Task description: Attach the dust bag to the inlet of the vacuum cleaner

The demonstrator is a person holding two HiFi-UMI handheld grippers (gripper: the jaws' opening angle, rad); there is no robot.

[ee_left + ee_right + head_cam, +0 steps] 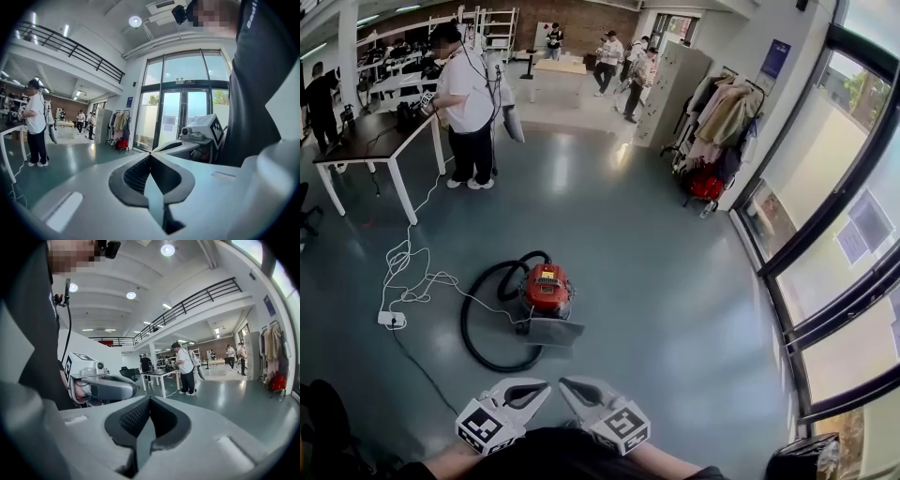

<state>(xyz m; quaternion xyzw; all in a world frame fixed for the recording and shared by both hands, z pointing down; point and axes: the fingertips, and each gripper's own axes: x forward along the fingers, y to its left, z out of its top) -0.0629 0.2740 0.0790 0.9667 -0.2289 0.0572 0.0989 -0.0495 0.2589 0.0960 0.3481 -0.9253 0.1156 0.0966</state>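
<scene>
One red vacuum cleaner [547, 289], one black hose [474, 330], one power strip [391, 320], two hand-held grippers [542, 385] [566, 383].

Vacuum cleaner [547, 289] and cable [405, 277] on floor [675, 281]

Bright window [853, 225] daylight, floor [675, 281] glare (fisheye-warped edges)

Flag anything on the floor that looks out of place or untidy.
A white cable lies in tangled loops on the floor left of the red vacuum cleaner, by a power strip: a likely trip hazard. The black hose sprawls in a wide loop. A grey flat piece, probably the dust bag, lies loose before the vacuum.
</scene>
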